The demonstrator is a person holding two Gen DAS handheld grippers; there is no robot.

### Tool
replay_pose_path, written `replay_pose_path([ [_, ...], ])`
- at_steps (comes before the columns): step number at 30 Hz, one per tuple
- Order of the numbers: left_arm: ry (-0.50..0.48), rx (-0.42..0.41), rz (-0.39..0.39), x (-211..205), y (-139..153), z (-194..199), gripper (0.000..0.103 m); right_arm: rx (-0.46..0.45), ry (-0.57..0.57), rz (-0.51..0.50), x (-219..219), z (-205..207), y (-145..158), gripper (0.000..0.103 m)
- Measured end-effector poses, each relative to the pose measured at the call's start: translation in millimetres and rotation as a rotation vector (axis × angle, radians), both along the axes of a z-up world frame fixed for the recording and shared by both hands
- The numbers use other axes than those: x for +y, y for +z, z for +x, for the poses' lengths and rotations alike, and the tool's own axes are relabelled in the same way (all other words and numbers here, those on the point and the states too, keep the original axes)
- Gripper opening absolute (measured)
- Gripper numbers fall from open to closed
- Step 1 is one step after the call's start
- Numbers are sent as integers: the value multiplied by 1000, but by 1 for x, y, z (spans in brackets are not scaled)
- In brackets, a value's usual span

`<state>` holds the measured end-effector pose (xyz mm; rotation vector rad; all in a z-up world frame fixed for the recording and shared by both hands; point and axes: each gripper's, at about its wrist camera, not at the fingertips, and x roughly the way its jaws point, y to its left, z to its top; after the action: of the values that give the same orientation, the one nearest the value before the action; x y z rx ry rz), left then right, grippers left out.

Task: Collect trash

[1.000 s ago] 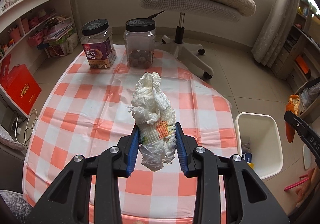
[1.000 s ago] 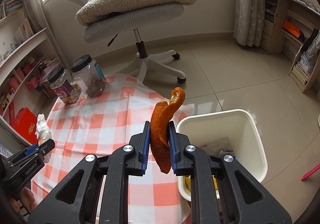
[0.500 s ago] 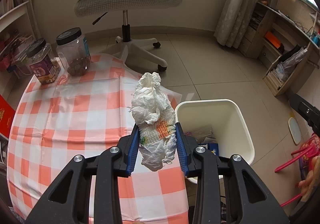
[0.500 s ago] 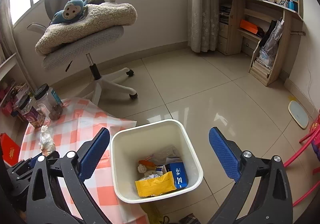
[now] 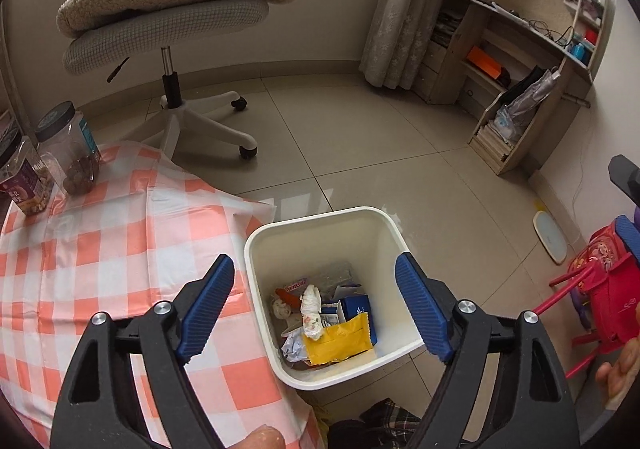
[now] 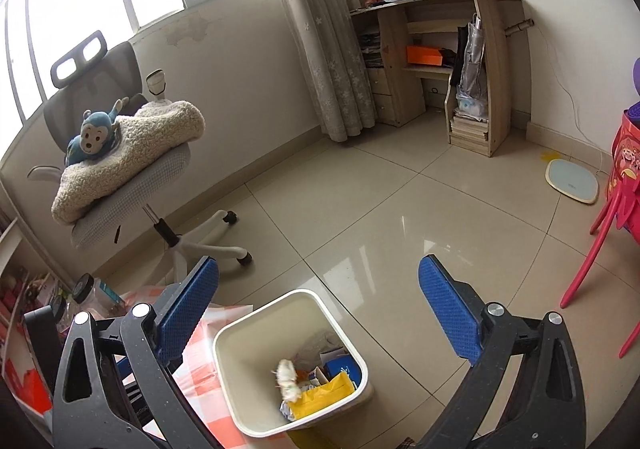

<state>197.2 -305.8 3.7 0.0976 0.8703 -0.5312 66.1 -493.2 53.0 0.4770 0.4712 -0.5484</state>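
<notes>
A white bin (image 5: 256, 249) (image 6: 228, 333) stands on the floor by the table's edge. The crumpled white tissue wad (image 5: 312, 307) (image 6: 287, 375) is inside it, blurred in the right wrist view, among a yellow wrapper (image 5: 338, 341) and a blue carton (image 5: 360, 307). An orange peel (image 5: 286, 295) shows beside them. My left gripper (image 5: 316, 309) hangs over the bin, its jaws opening with nothing between them. My right gripper (image 6: 318, 307) is open and empty, higher up and pointing across the floor past the bin.
The table with a red-and-white checked cloth (image 5: 100, 261) holds two dark-lidded jars (image 5: 68, 153) at its far left. A swivel chair (image 5: 168, 25) with a blanket stands behind. A red chair (image 6: 604, 225), a floor scale (image 6: 572, 181) and shelves (image 6: 432, 29) lie to the right.
My left gripper swung from the table over the bin and let the tissue wad drop in. My right gripper released the orange peel into the bin, then lifted and turned toward the room.
</notes>
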Motion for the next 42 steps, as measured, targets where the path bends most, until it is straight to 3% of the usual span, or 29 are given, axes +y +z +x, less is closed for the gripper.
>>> replay_pose_path([
  [3,9,-45,33,12,4,-12,86,-4,8,-35,11,0,5,96],
  [5,55,-119,70,24,11,-22,88,-8,22,-60,23,1,9,96],
  [8,203,-330,135,50,30,-46,95,-11,43,-107,45,2,17,96],
  [11,353,-543,142,84,56,-74,97,-6,68,-160,72,2,21,96],
  [13,414,-597,102,110,69,-86,97,-24,74,-172,88,-4,21,96],
  [19,507,-502,43,174,70,-93,96,-66,106,-225,142,-13,14,96],
  [23,523,-443,98,201,52,-87,96,-37,156,-276,173,0,8,96],
  [25,527,-398,72,216,51,-83,97,-19,180,-309,190,9,4,96],
  [28,550,-397,54,233,53,-79,97,-4,208,-339,214,20,0,96],
  [33,565,-397,113,246,48,-74,97,13,253,-375,246,36,-9,96],
  [42,628,-349,109,275,44,-64,96,30,311,-362,270,54,-16,96],
])
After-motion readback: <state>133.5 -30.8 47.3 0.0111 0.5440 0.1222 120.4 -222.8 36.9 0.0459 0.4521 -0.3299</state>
